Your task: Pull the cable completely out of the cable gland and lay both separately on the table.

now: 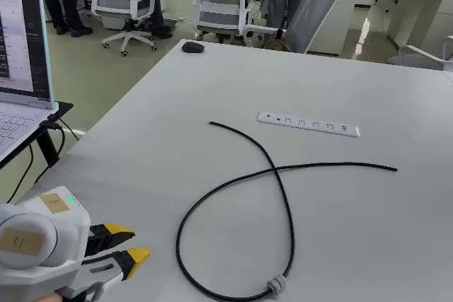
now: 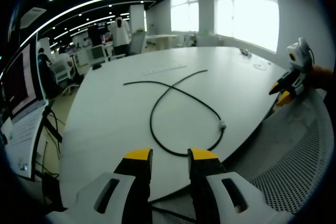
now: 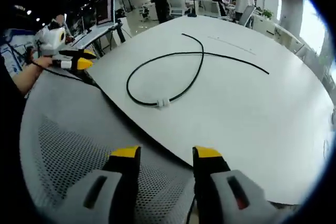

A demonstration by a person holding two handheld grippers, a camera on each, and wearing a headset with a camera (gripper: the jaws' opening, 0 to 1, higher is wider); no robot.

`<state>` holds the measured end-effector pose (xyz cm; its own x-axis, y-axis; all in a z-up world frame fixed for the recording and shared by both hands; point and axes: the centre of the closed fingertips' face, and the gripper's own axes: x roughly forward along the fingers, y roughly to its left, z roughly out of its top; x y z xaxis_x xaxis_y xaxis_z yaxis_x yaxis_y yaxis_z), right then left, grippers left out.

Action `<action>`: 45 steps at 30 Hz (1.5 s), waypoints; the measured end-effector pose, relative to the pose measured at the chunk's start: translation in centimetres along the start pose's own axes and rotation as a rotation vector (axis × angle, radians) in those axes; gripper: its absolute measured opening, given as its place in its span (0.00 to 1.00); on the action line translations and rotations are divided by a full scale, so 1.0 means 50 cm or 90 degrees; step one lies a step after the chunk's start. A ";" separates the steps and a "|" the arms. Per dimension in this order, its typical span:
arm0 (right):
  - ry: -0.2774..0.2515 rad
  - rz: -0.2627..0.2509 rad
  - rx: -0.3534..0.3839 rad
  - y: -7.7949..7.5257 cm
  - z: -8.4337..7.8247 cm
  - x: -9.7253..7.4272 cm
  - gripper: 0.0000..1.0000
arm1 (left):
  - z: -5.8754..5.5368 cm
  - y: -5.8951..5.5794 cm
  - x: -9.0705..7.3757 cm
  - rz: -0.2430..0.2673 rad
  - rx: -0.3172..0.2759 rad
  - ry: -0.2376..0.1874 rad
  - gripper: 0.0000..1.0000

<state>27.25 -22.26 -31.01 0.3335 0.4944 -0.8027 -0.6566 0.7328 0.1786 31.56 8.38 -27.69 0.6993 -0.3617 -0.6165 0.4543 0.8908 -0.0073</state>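
Observation:
A long black cable lies in a crossed loop on the white table. A small grey cable gland sits threaded on the loop's near side, close to the table's front edge. My left gripper hovers open and empty at the table's near-left corner, well left of the gland. From the left gripper the cable and gland lie ahead. My right gripper stands open off the table's edge, with nothing between its yellow tips; the gland is ahead of it.
A white power strip lies beyond the cable and a black mouse at the far edge. A laptop stands on a stand to the left. A mesh chair back sits under the right gripper. Office chairs and people are behind.

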 end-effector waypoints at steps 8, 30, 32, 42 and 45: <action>0.009 -0.001 -0.010 0.001 -0.001 0.000 0.46 | 0.005 -0.003 -0.003 -0.005 -0.014 -0.002 0.39; 0.010 0.008 -0.020 0.008 0.006 -0.003 0.48 | -0.006 -0.017 0.005 -0.033 -0.011 0.020 0.43; 0.010 0.009 -0.021 0.008 0.007 -0.004 0.48 | -0.006 -0.018 0.003 -0.033 -0.010 0.020 0.43; 0.017 0.007 -0.031 0.014 0.003 0.014 0.46 | -0.021 -0.025 0.017 -0.034 -0.005 0.033 0.40; 0.026 -0.002 -0.034 0.013 -0.006 0.028 0.44 | -0.027 -0.016 0.016 -0.009 0.029 0.044 0.34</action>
<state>27.08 -21.22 -32.17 0.3082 0.4725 -0.8257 -0.6910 0.7078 0.1471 31.01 7.73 -29.25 0.6537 -0.3528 -0.6694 0.4894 0.8719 0.0184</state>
